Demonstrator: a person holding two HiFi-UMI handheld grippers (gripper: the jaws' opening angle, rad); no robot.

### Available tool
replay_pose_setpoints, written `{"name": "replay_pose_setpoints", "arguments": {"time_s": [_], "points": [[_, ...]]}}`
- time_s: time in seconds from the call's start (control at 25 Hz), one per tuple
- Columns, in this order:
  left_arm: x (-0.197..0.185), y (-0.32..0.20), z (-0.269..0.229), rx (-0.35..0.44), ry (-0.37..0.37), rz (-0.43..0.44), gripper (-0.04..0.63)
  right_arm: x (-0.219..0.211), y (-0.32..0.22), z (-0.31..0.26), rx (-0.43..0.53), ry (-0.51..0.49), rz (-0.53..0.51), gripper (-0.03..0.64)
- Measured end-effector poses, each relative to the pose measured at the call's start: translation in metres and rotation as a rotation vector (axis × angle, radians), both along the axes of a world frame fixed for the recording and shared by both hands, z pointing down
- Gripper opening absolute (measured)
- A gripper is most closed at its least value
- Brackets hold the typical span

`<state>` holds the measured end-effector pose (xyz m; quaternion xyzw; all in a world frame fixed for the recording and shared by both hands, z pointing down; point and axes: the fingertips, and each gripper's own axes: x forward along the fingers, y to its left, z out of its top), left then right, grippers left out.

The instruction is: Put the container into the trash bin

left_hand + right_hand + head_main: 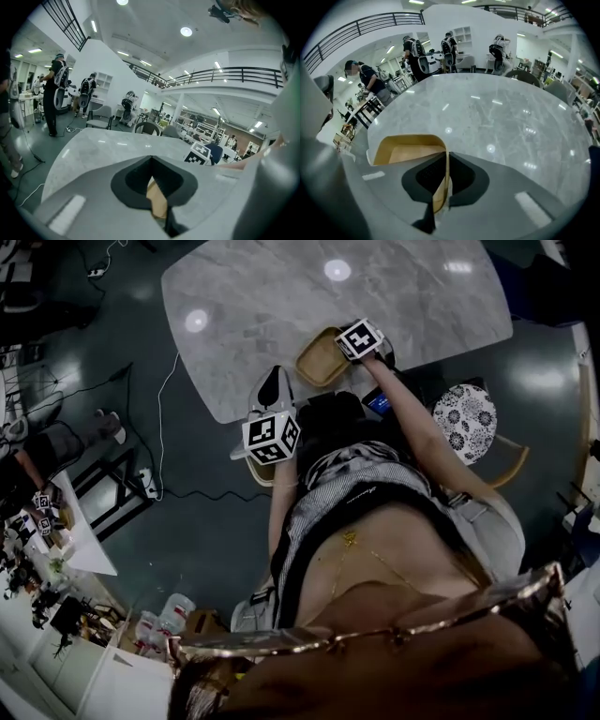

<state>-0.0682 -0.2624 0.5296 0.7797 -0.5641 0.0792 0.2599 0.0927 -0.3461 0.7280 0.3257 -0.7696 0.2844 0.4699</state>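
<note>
**Head view.** The container [319, 359], a shallow tan tray, is sitting on the marble surface [422, 306], close to the edge nearest the person. The right gripper [347, 352] is pointing steeply down at the tray's right rim, and its marker cube is covering the jaws from this angle. The left gripper [274, 381] is lying lower-left of the tray, apart from it, with its tips just reaching over the surface edge. A seat with a patterned cushion [466, 418] is standing beside the person's right arm. A white cable [164, 427] is trailing across the floor to the left of the surface.

**Left gripper view.** The left gripper [151, 159] is pointing out over the surface [103, 145]. Its jaws are meeting at the tips, with nothing pinched there. A tan strip [157, 199] is showing in the slot further back, and what it is cannot be told. People with backpacks [54, 91] are standing far off at the left.

**Right gripper view.** The right gripper [446, 157] is pressing its jaws together on a side wall of the container [408, 152], with the thin tan wall running up between the pads. The rest of the tray is lying open to the left of the jaws. The surface [501, 112] is stretching away ahead, and more people [412, 51] are standing beyond its far edge.
</note>
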Motion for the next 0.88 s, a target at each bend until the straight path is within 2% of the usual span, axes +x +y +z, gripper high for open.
{"name": "replay_pose_setpoints", "arguments": {"time_s": [0.16,0.32,0.44,0.88], "points": [[0.004,0.001,0.003,-0.006,-0.021,0.017,0.002,-0.002,-0.005,-0.027,0.050,-0.026,-0.034,0.031],[0.009,-0.002,0.003,-0.018,0.024,0.036,0.002,-0.010,-0.010,-0.064,0.091,-0.079,-0.052,0.032],[0.014,-0.004,0.004,-0.018,0.025,0.050,0.002,-0.012,-0.009,-0.086,0.117,-0.111,-0.070,0.032],[0.019,-0.008,-0.004,-0.013,0.001,0.065,0.000,-0.015,0.002,-0.126,0.142,-0.185,-0.100,0.034]]}}
